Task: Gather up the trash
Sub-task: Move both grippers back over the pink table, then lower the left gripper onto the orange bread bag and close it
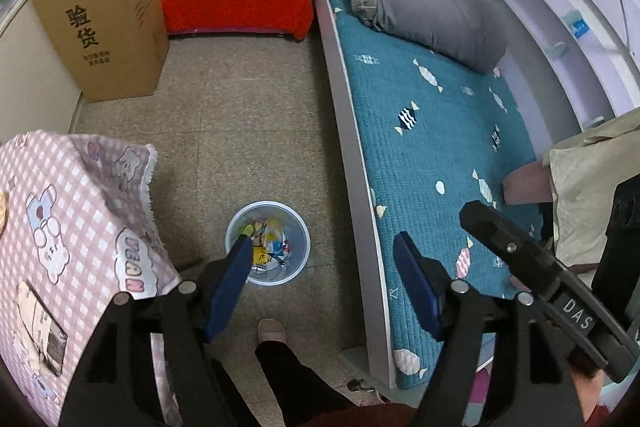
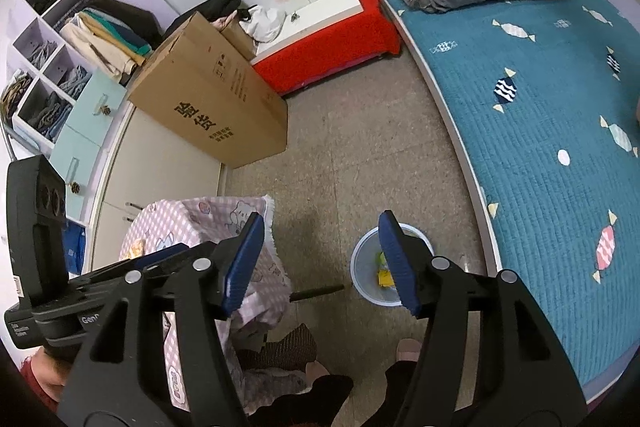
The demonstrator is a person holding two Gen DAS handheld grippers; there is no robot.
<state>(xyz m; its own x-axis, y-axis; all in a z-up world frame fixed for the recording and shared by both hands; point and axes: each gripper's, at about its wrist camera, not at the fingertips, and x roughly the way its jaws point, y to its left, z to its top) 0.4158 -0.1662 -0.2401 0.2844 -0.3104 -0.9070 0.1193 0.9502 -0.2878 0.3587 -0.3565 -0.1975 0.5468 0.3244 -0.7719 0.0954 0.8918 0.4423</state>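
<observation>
Both tools released above the trash bin on the bedroom floor.

Left wrist view: the left tool (image 1: 323, 253) has its blue pads spread with nothing between them; the pale bin (image 1: 268, 243), holding coloured wrappers (image 1: 269, 241), stands on the floor (image 1: 248, 115) at 6 o'clock, just beside the bed (image 1: 432, 131) at 3 o'clock and the checked-cloth surface (image 1: 64, 219) at 8 o'clock.
Right wrist view: the right tool (image 2: 320, 253) also gapes empty; the bin (image 2: 366, 273) sits at 5 o'clock behind its right pad, a cardboard box (image 2: 208, 99) at 10 o'clock.
</observation>
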